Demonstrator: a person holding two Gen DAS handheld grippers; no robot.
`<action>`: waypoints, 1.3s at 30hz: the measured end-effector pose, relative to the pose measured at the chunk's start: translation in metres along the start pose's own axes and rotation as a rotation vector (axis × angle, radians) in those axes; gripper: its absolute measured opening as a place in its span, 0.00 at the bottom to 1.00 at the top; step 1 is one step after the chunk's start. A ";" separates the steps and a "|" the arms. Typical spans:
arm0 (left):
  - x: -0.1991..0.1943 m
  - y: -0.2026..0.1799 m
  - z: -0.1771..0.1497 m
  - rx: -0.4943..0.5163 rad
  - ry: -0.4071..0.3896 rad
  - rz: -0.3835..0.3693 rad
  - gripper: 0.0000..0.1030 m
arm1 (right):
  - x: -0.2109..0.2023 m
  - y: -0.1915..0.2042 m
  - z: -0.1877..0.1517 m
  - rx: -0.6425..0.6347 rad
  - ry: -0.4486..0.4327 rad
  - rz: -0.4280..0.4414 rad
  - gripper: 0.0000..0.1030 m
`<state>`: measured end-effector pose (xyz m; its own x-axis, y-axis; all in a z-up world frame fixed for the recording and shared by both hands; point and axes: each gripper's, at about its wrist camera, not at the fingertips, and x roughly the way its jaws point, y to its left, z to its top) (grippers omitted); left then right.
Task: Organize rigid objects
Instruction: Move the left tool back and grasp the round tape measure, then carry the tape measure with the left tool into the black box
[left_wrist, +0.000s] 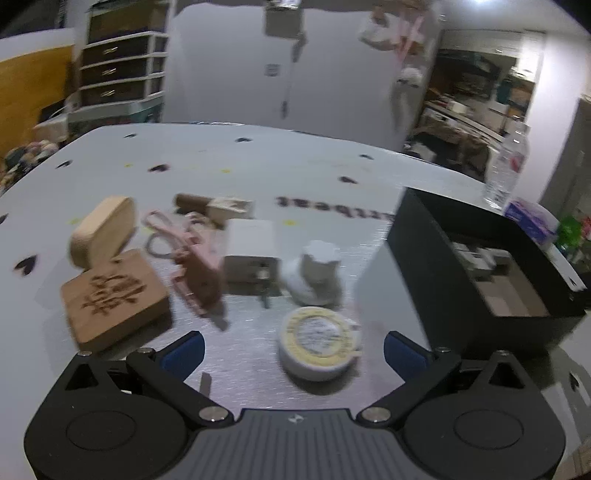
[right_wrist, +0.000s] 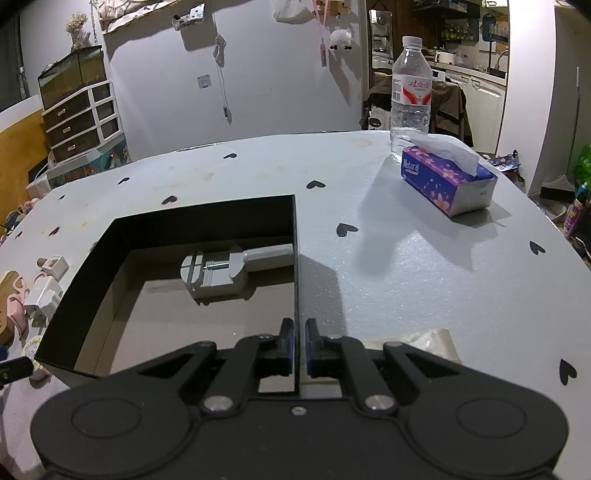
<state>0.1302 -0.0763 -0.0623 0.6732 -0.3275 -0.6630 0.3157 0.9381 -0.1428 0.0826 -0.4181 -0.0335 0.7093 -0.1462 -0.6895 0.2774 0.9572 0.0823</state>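
Left gripper (left_wrist: 293, 349) spread wide, nothing between the blue pads, hovering low over the grey table (left_wrist: 229, 155). Round yellow-and-white tape measure (left_wrist: 318, 338) flat on the table inside the gap between the fingers, nearer the right-hand one, not touched by either. Beyond it a white ceramic figurine (left_wrist: 314, 275), upright; just left of that a white plug adapter (left_wrist: 249, 249), prongs toward the camera. Pink clip-like item (left_wrist: 192, 262) lying tilted beside the adapter, shape blurred. Engraved wooden block (left_wrist: 112, 297) flat at front left, a rounded wooden box (left_wrist: 103, 230) leaning on its far edge. Small tan block (left_wrist: 218, 206) further back, detail unclear. Black open box (left_wrist: 484, 254) at right of the cluster, well apart from the wooden pieces. Right gripper (right_wrist: 298, 349) closed tight on the near right wall of the black open box (right_wrist: 207, 221), one pad inside and one outside, wall edge pinched between them. Grey watch-link tool (right_wrist: 221, 269) resting on the box floor toward the far wall, handle pointing right, touching the right wall. Tissue pack (right_wrist: 448, 182) on the table far right, a sheet sticking up; clear water bottle (right_wrist: 410, 92) upright just behind it. Left edge of the right wrist view: adapter and pink item partly in sight beside the box.
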 end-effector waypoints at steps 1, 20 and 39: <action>0.001 -0.005 0.000 0.016 -0.002 -0.012 0.92 | 0.000 0.000 0.000 -0.002 0.001 0.000 0.06; 0.014 -0.020 0.003 0.065 0.001 -0.014 0.58 | -0.002 0.003 0.000 -0.006 -0.004 -0.005 0.03; 0.027 -0.119 0.075 0.175 0.019 -0.350 0.57 | -0.003 0.004 -0.001 -0.012 -0.016 -0.012 0.03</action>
<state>0.1613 -0.2050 -0.0079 0.4922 -0.6206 -0.6104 0.6344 0.7359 -0.2367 0.0810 -0.4140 -0.0322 0.7161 -0.1612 -0.6791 0.2782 0.9583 0.0659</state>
